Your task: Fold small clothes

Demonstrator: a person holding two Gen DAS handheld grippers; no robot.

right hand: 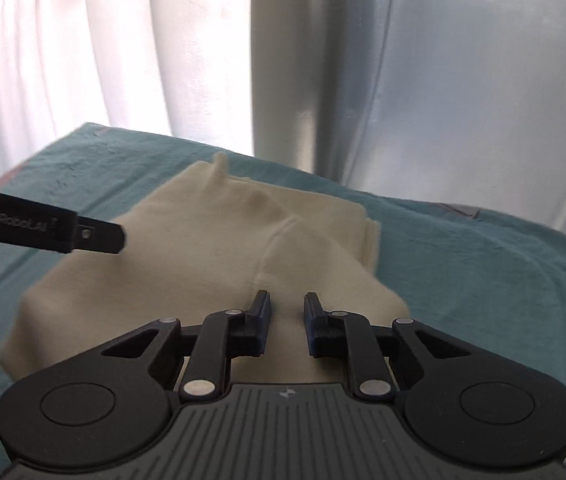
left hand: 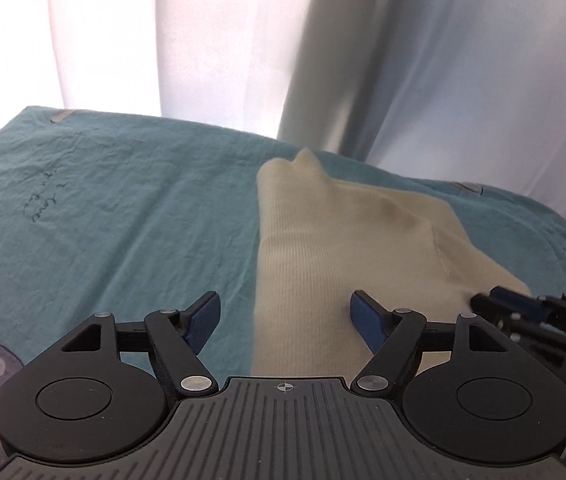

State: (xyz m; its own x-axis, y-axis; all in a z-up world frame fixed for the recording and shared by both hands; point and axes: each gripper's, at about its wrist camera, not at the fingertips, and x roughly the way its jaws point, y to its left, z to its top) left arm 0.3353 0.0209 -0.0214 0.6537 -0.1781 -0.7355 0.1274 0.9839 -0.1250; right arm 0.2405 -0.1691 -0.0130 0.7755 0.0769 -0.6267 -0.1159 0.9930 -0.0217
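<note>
1. We see a cream knit garment (left hand: pixel 347 240) lying partly folded on a teal sheet (left hand: pixel 123 200), with one small corner poking up at its far edge
2. Our left tool (left hand: pixel 285 320) hangs over the garment's left edge with its jaws spread wide and nothing between them
3. Our right tool (right hand: pixel 287 320) sits over the garment's near edge, jaws a narrow gap apart, holding nothing
4. White curtains (right hand: pixel 123 48) hang behind the sheet
</note>
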